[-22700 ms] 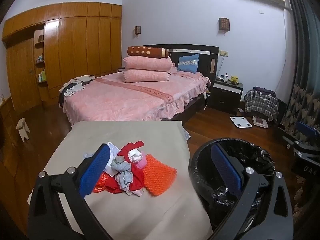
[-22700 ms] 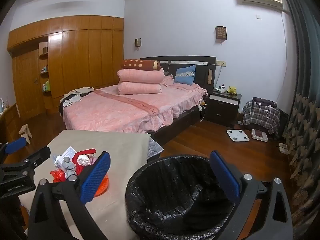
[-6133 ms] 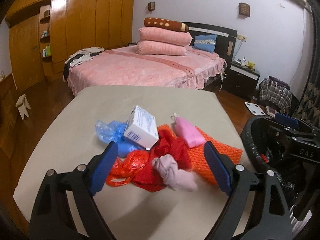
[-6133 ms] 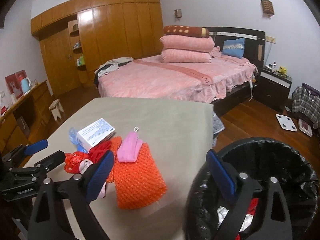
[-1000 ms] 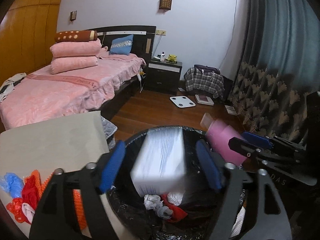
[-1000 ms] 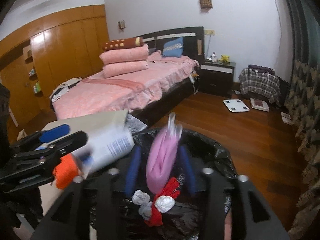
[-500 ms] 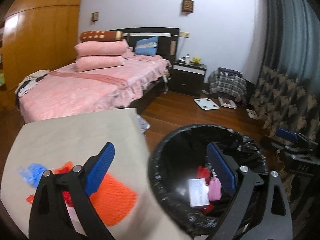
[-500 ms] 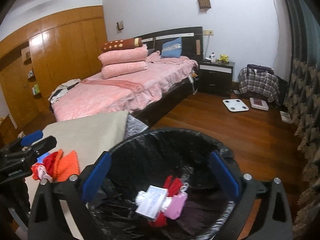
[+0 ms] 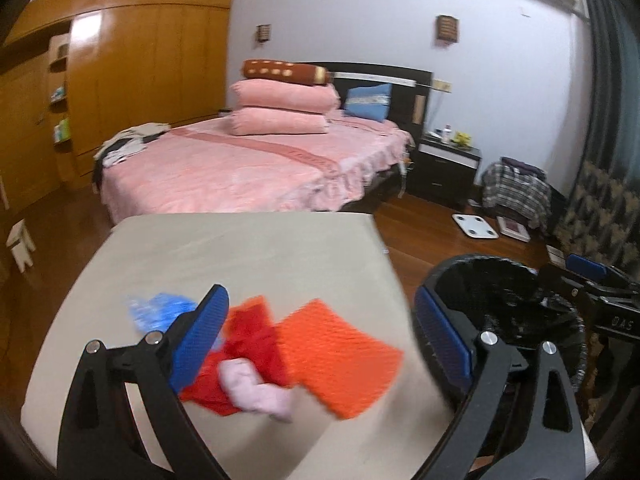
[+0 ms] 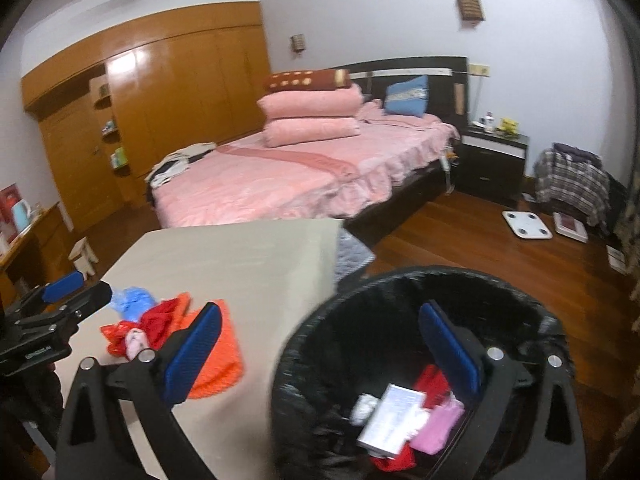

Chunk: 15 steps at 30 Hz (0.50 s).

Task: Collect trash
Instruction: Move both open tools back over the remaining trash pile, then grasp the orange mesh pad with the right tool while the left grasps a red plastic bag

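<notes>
Loose trash lies on the beige table [image 9: 240, 248]: an orange mesh cloth [image 9: 340, 356], a red bag [image 9: 252, 340], a pink rolled sock [image 9: 256, 392] and a blue plastic bag [image 9: 160, 312]. My left gripper [image 9: 320, 308] hangs open just above this pile, holding nothing. Off the table's right edge stands the black-lined bin [image 10: 420, 272]. In it lie a white box [image 10: 390, 416], a pink pouch [image 10: 440, 424] and red scraps [image 10: 430, 380]. Over the bin's near left rim, my right gripper [image 10: 320, 316] is open and empty.
A pink bed [image 9: 248, 176] stands behind the table, with a dark nightstand [image 9: 448, 168] to its right. A white scale [image 9: 476, 226] lies on the wooden floor beyond the bin. A small stool [image 9: 20, 244] stands far left. Wooden wardrobes line the left wall.
A second ago the box and the pink pouch were between the jaws over the bin; both now lie inside it. Both grippers opened, and the left one swung left over the table pile.
</notes>
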Motion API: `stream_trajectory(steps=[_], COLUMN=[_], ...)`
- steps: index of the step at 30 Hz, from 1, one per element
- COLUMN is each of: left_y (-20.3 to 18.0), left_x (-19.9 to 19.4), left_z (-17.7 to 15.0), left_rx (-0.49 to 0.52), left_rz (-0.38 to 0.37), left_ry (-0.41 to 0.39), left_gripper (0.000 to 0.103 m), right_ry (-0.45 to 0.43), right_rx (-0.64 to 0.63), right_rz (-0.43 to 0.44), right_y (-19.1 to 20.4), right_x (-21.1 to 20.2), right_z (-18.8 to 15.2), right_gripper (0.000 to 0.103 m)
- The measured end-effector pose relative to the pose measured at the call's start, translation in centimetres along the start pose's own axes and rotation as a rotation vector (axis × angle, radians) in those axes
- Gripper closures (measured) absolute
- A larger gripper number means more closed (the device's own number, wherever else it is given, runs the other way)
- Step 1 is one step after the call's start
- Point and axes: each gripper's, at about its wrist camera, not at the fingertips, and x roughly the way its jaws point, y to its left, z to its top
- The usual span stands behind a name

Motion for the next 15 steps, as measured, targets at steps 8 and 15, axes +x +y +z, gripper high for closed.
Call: stream_trajectory(steps=[8, 15], left_y=[5.7, 8.6], left_x=[-1.0, -0.5], left_z=[-1.2, -2.2], left_rx=[-0.045, -0.064], left_rz=[0.115, 0.162], left_ry=[0.004, 0.026], left_gripper=[0.012, 0.012], right_ry=[0.018, 0.089], right_rx=[-0.073, -0.125], right_rz=[0.108, 0.160], right_y=[6.0, 9.6], right_x=[3.2, 7.1], right_z=[-0.3, -2.0], right_gripper=[0.006, 0.009])
